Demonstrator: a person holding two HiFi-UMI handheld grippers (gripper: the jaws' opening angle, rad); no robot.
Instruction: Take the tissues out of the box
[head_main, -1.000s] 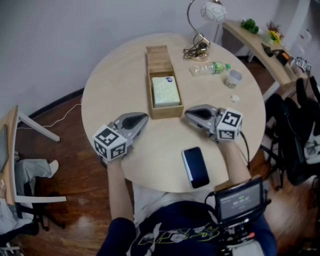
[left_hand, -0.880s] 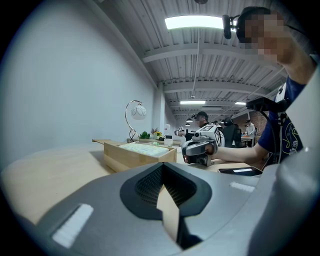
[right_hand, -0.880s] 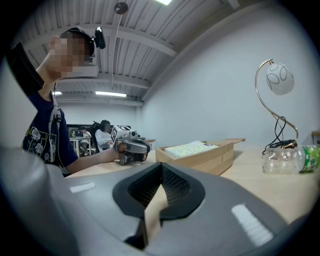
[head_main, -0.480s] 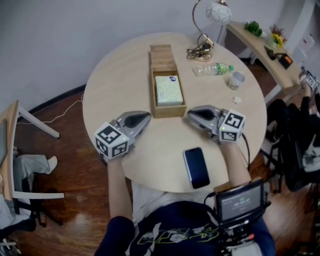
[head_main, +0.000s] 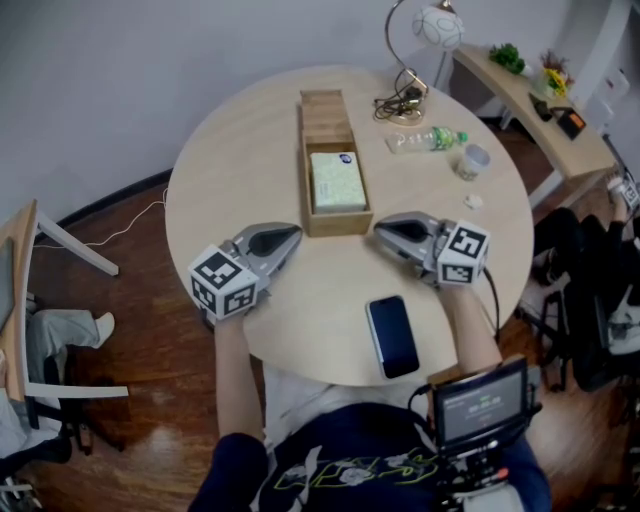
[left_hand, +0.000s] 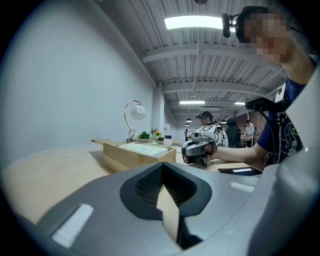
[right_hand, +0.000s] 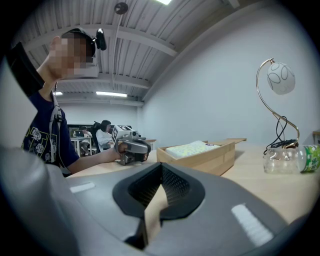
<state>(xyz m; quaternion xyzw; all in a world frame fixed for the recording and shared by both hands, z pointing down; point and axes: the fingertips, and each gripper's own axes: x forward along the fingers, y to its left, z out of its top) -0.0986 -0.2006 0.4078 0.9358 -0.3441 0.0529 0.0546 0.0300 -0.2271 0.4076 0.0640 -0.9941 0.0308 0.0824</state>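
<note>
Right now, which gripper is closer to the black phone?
Right. The right gripper is just beyond the phone, up the table from it; the left gripper is farther off, toward the phone's left.

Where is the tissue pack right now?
In the head view, the tissue pack lies in the near end of the wooden box, just beyond and between the left gripper and the right gripper.

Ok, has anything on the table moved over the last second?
Nothing visibly changed. The left tongs and right tongs stay shut and empty on the table, either side of the wooden box. The tissue pack still lies inside it.
</note>
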